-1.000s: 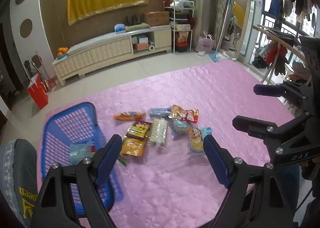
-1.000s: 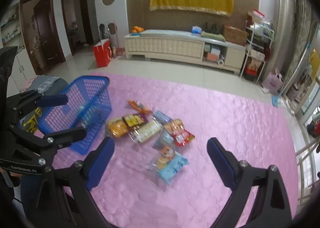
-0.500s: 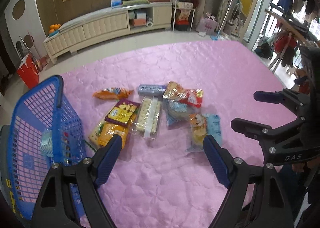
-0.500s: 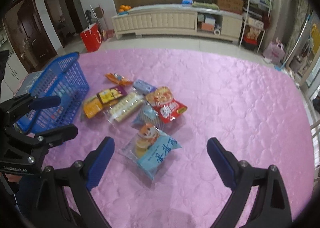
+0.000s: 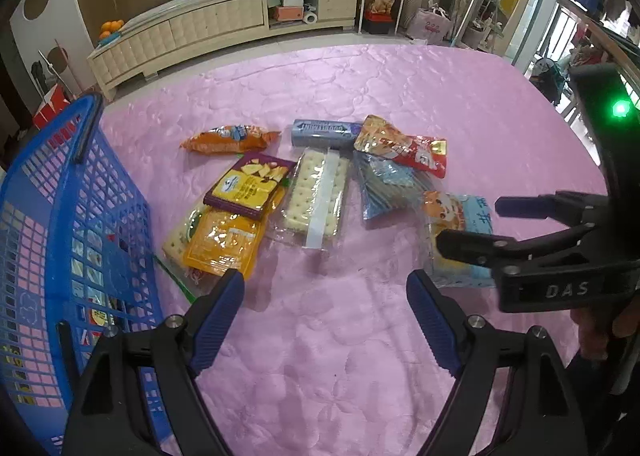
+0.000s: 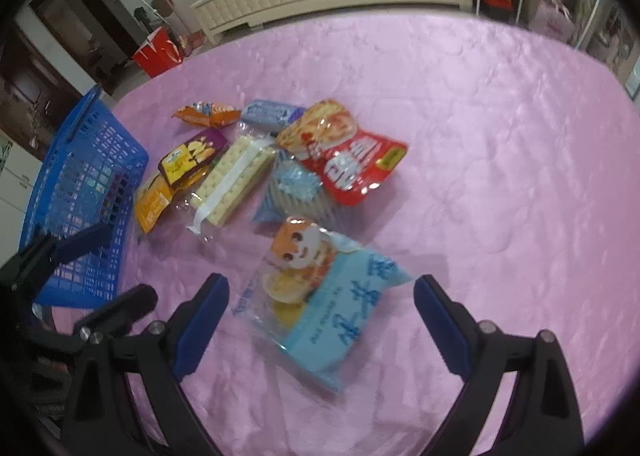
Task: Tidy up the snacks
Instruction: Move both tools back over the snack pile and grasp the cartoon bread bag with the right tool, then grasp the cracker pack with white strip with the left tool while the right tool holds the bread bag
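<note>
Several snack packs lie in a cluster on a pink quilted cloth (image 5: 400, 88). A clear cracker pack (image 5: 316, 196) lies in the middle, a yellow pack (image 5: 224, 240) and a purple one (image 5: 250, 184) to its left. My left gripper (image 5: 326, 288) hovers open just short of them, nothing between its fingers. In the right wrist view a light blue pack with a cartoon animal (image 6: 320, 296) lies between the open fingers of my right gripper (image 6: 322, 288), which hangs above it. A red bag (image 6: 348, 160) lies beyond. A blue basket (image 5: 60, 240) stands at the left.
A cream low cabinet (image 5: 224, 24) runs along the far wall, with a red paper bag (image 6: 158, 52) on the floor near it. Bare pink cloth stretches to the right of the snacks. The basket (image 6: 80, 184) holds a few packs, seen through its mesh.
Both grippers have come down and tilted toward the cloth, so the snacks look larger and nearer. The blue cartoon pack now sits between the right gripper's fingers. Both stay open.
</note>
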Action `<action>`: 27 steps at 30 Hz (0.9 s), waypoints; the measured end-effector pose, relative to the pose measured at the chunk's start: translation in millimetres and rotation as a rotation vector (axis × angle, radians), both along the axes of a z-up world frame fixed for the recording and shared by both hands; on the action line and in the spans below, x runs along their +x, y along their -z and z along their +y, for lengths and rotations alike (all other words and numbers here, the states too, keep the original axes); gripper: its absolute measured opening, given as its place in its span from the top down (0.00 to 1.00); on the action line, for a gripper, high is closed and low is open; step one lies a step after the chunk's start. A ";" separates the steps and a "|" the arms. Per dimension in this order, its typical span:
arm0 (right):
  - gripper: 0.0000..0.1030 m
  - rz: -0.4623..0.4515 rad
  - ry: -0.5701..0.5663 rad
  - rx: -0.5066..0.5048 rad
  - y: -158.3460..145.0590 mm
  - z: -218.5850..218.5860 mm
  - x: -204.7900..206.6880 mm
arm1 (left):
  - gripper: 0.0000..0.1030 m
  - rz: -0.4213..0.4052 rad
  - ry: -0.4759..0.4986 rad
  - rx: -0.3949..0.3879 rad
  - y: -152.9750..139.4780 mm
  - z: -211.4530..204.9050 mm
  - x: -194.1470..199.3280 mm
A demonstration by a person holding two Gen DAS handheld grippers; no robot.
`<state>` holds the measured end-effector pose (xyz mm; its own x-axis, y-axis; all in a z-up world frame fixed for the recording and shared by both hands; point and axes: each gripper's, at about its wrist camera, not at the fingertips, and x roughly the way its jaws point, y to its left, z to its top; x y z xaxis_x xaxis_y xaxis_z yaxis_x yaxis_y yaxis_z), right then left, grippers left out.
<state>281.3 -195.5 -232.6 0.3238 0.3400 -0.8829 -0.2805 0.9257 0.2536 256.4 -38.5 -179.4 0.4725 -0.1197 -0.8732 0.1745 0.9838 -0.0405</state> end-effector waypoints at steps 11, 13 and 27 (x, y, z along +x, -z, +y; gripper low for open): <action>0.14 0.019 0.046 -0.149 13.3 21.5 11.8 | 0.21 0.020 -0.031 0.000 4.1 14.0 1.1; 0.27 0.028 0.021 -0.154 18.5 22.4 9.3 | 0.21 0.012 -0.030 0.004 2.2 14.1 1.4; 0.35 -0.165 -0.037 -0.086 -28.7 -24.1 -5.7 | 0.21 -0.002 -0.054 -0.021 -6.3 7.6 25.5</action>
